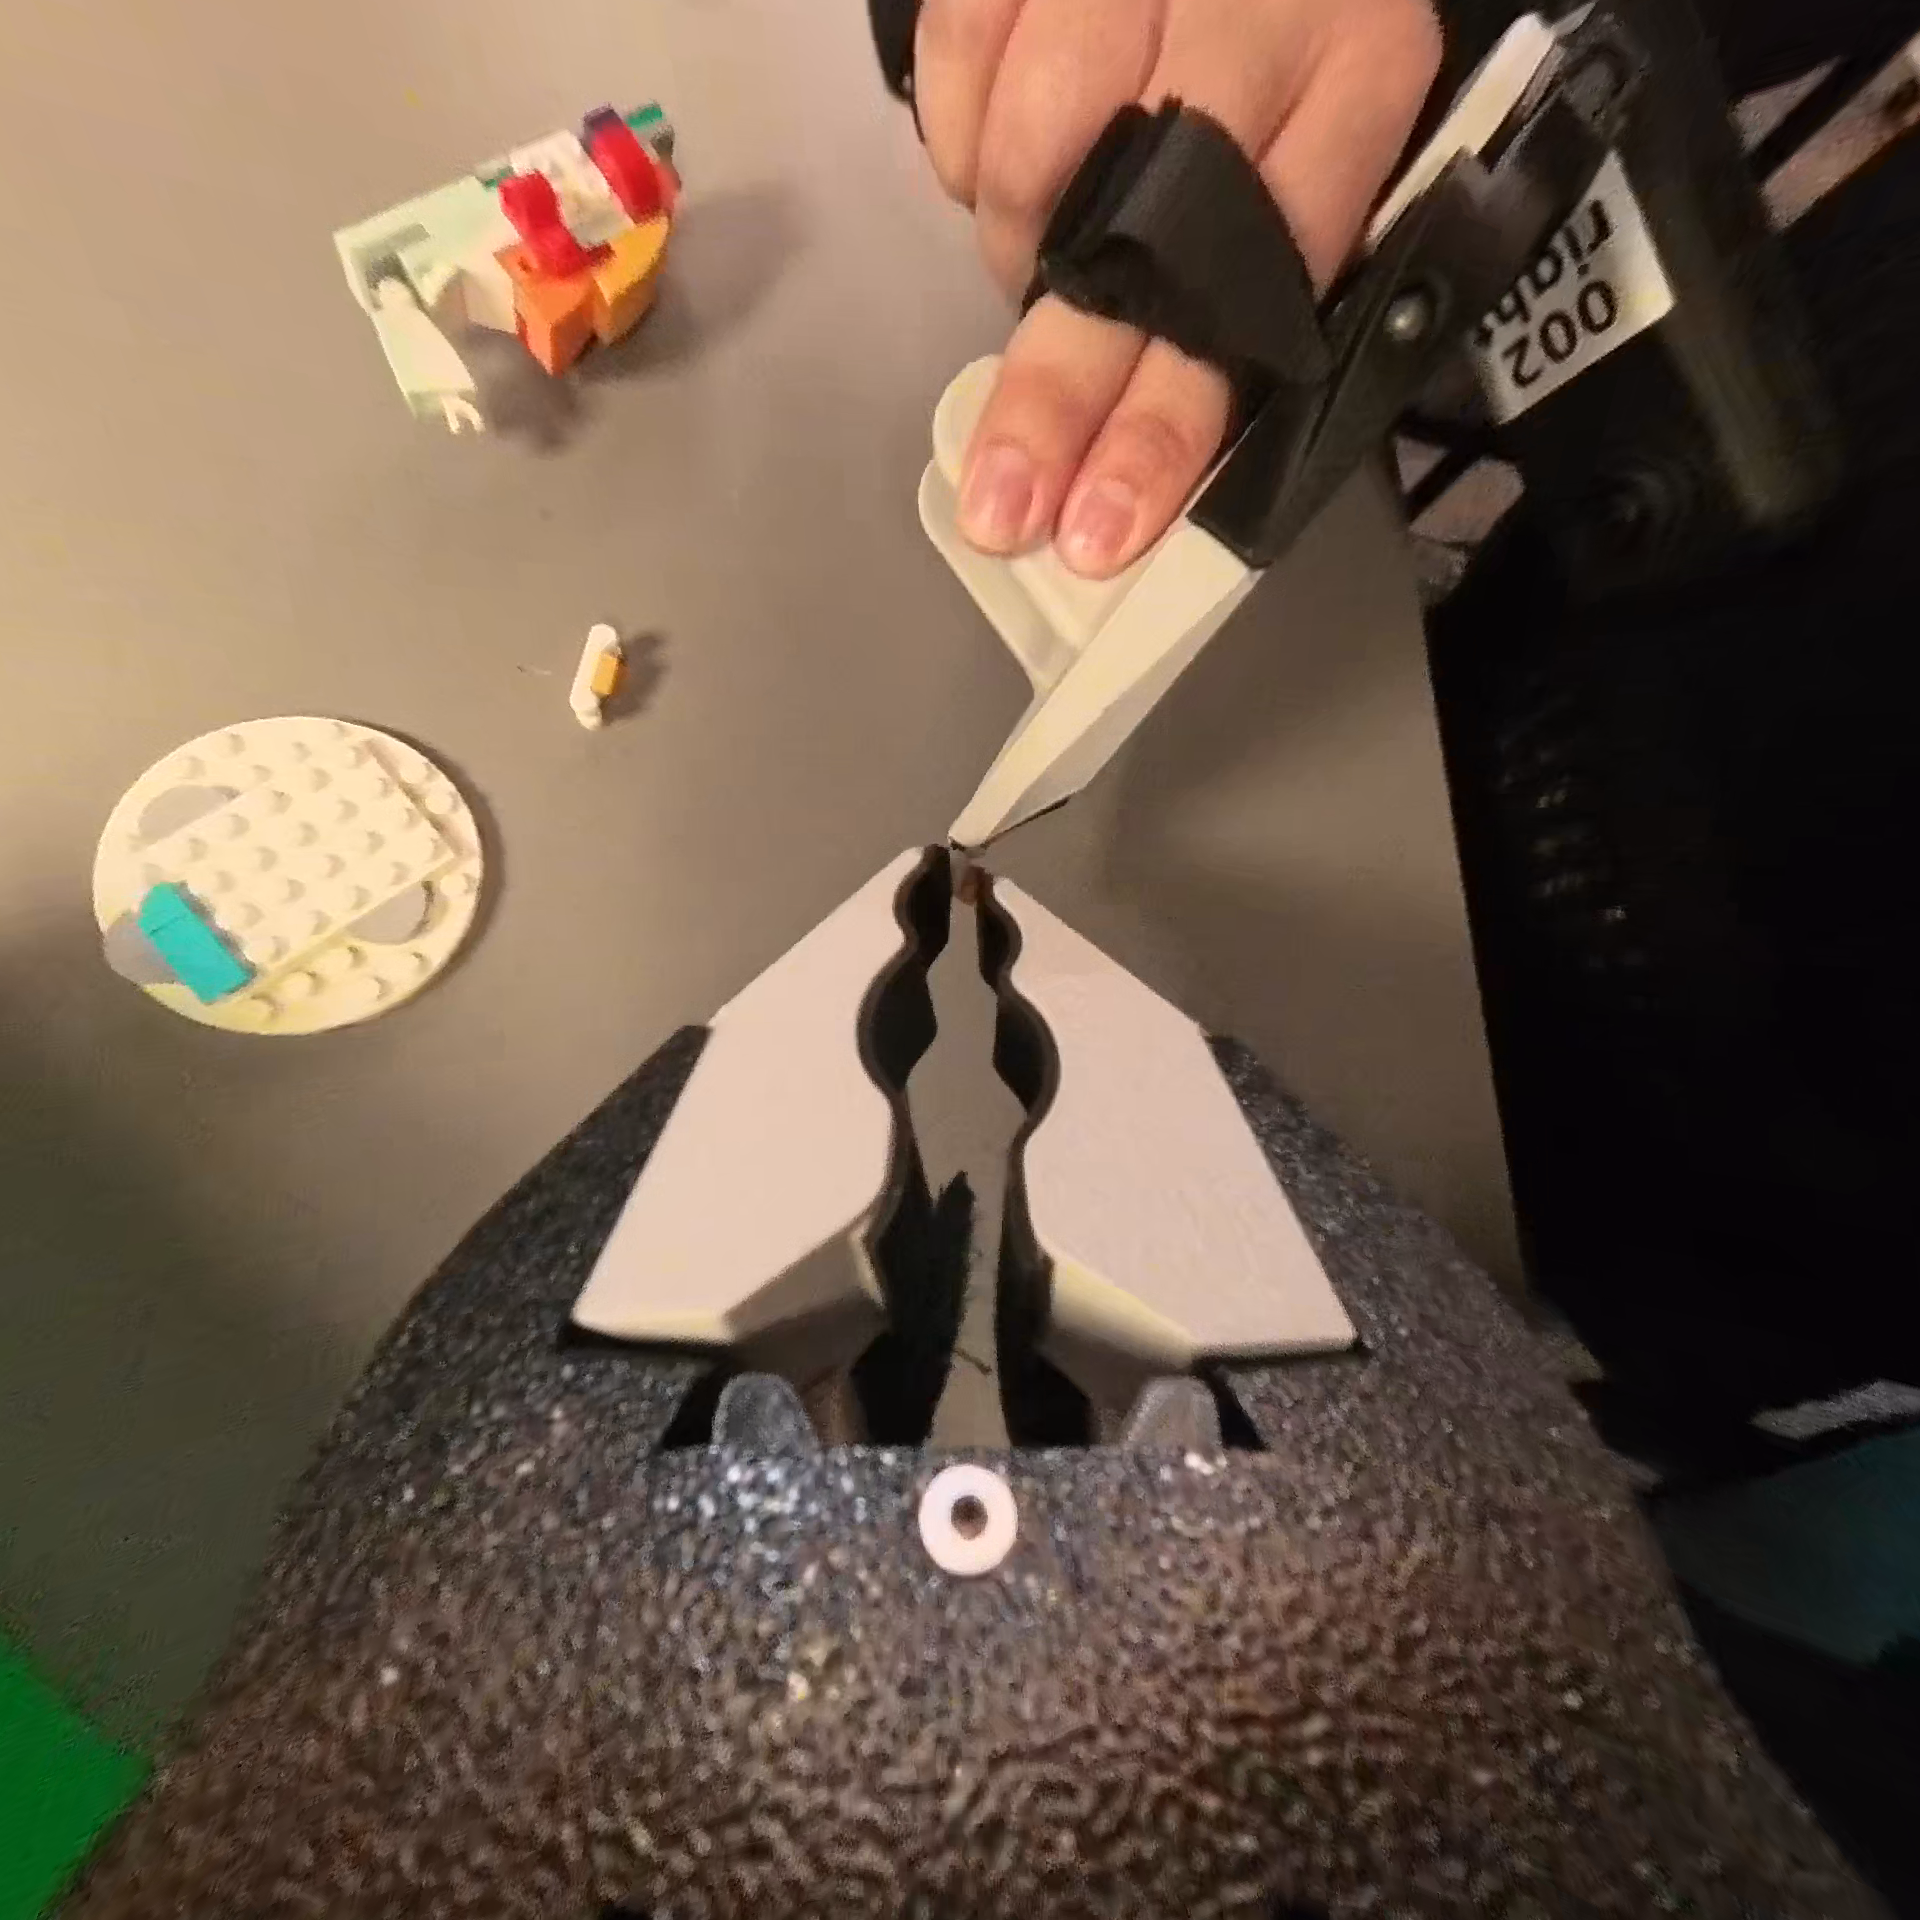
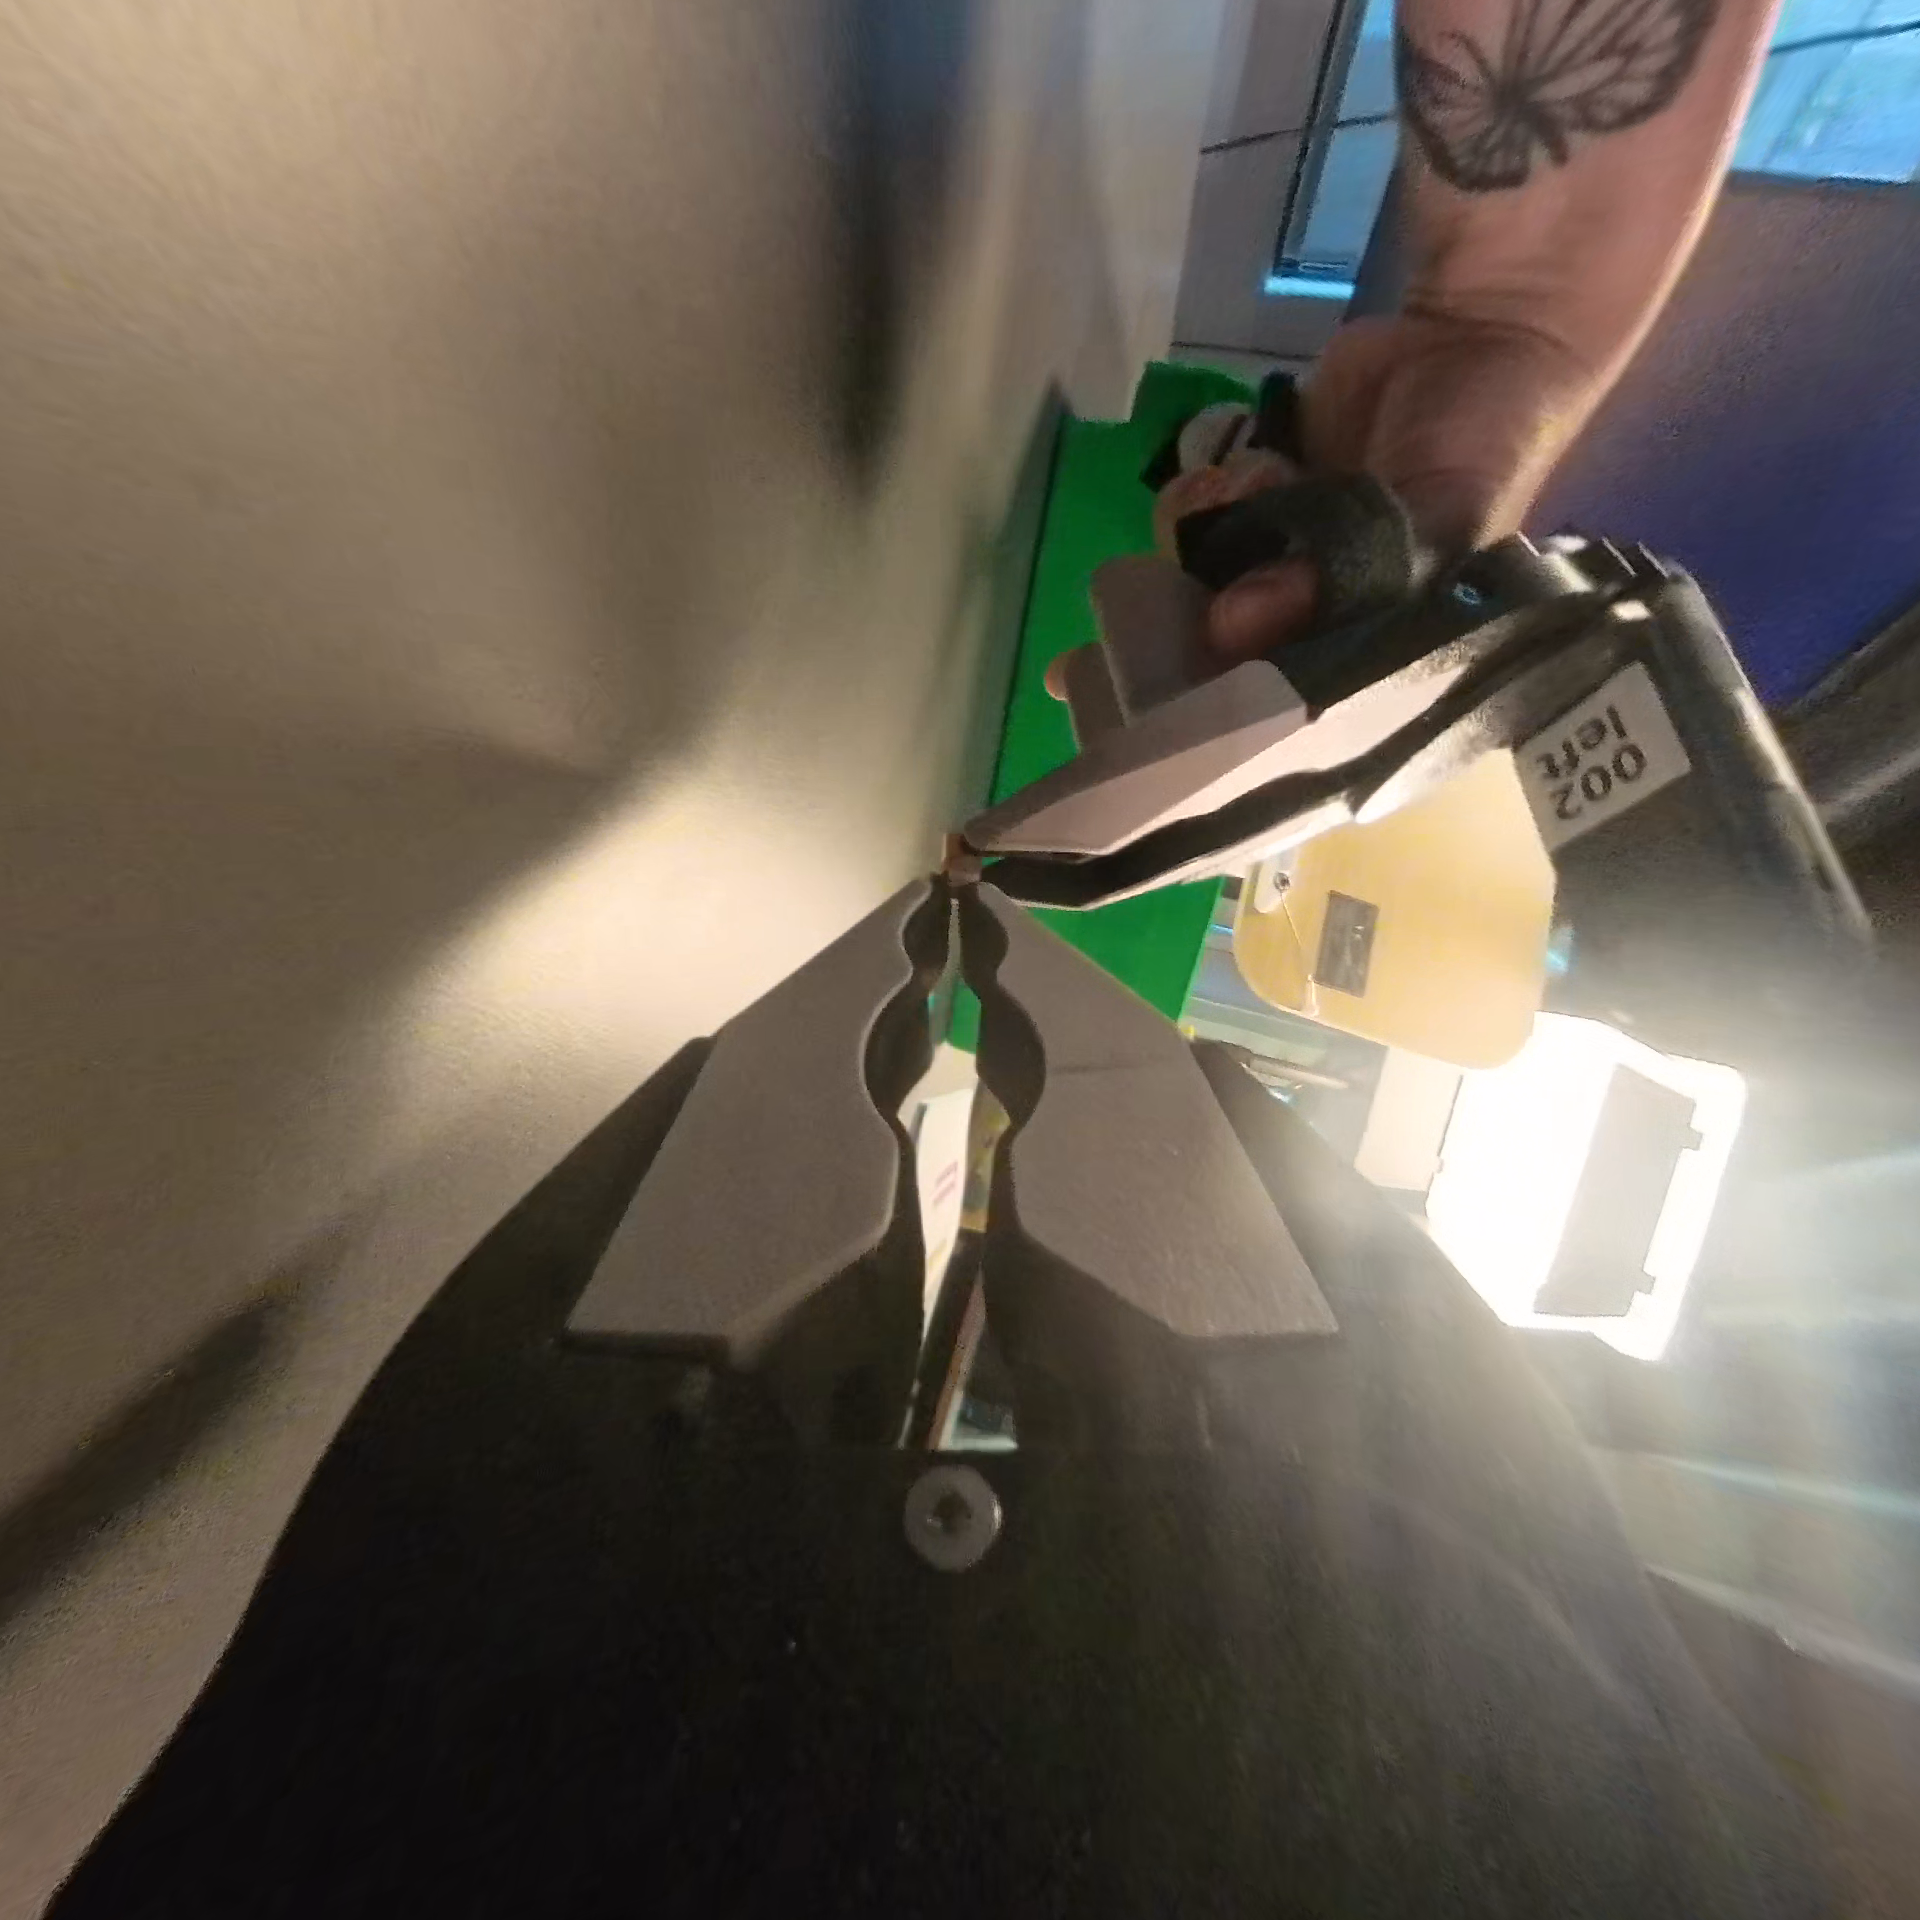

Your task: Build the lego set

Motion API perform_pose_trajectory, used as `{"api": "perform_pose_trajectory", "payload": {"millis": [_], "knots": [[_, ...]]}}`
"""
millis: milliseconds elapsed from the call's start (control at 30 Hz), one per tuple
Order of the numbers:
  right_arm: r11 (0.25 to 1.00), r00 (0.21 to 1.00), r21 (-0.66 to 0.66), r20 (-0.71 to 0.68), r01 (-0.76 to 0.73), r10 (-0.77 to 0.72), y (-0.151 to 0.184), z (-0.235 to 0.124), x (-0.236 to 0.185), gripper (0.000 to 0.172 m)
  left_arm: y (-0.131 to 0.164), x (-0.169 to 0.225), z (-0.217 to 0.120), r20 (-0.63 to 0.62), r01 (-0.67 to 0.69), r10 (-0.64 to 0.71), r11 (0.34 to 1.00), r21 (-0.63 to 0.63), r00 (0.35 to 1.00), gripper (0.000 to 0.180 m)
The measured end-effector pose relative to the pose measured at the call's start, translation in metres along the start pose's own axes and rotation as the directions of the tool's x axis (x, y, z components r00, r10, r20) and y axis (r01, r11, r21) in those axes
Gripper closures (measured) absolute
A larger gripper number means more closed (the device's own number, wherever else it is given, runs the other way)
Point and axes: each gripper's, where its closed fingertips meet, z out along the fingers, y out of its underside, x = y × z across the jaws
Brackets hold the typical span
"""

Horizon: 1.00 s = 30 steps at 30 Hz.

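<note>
Left wrist view shows my left tongs (image 1: 961, 868) narrowed almost to a point, with only a thin slit between the tips. A small brown piece (image 1: 975, 885) is pinched there, held up above the grey bench (image 1: 727, 520). The right tongs (image 1: 966, 831), held by a hand (image 1: 1091, 260), are also closed to a point. Their tip touches the same piece, but I cannot tell if they really grip it. The right wrist view confirms the two tips meeting at this piece (image 2: 961, 868).

Further out, three things lie apart from each other on the bench:
- a little white and tan part (image 1: 597, 675)
- a round white studded plate (image 1: 416, 935) carrying a teal brick (image 1: 197, 951)
- a colourful brick assembly (image 1: 520, 270)

A green baseplate (image 2: 1091, 623) lies at the edge.
</note>
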Motion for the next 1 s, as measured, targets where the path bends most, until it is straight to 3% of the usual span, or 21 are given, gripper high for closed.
{"api": "perform_pose_trajectory", "payload": {"millis": [33, 167, 300, 433, 567, 667, 933, 1000], "knots": [[1.000, 1.000, -0.012, -0.006, -0.009, 0.009, 0.003, 0.000, 0.001, 0.170, -0.003, -0.002, -0.001, 0.030, -0.022, 0.021, 0.999, 0.026, 0.999, 0.179], [0.978, 0.978, -0.034, -0.002, -0.208, 0.208, 0.017, -0.002, 0.005, 0.171, -0.014, -0.012, -0.001, 0.197, -0.128, 0.105, 0.986, 0.108, 0.975, 0.178], [0.848, 0.847, -0.023, 0.040, -0.529, 0.529, 0.030, -0.002, 0.009, 0.172, -0.026, -0.024, -0.005, 0.426, -0.248, 0.158, 0.955, 0.165, 0.891, 0.178], [0.736, 0.733, -0.018, 0.077, -0.677, 0.676, 0.035, -0.001, 0.009, 0.172, -0.028, -0.028, -0.007, 0.605, -0.411, 0.317, 0.911, 0.020, 0.731, 0.177], [0.691, 0.686, -0.021, 0.105, -0.722, 0.720, 0.035, 0.000, 0.006, 0.172, -0.026, -0.030, -0.004, 0.636, -0.472, 0.436, 0.873, -0.125, 0.637, 0.180], [0.674, 0.667, -0.018, 0.122, -0.739, 0.735, 0.034, 0.000, 0.005, 0.172, -0.026, -0.031, -0.006, 0.638, -0.474, 0.453, 0.867, -0.152, 0.623, 0.174], [0.679, 0.673, -0.005, 0.131, -0.734, 0.728, 0.031, 0.000, 0.006, 0.172, -0.010, -0.032, -0.001, 0.556, -0.407, 0.448, 0.890, -0.206, 0.700, 0.164], [0.685, 0.680, 0.004, 0.129, -0.728, 0.722, 0.030, 0.000, 0.007, 0.172, -0.011, -0.033, 0.000, 0.564, -0.414, 0.456, 0.885, -0.211, 0.688, 0.168]]}}
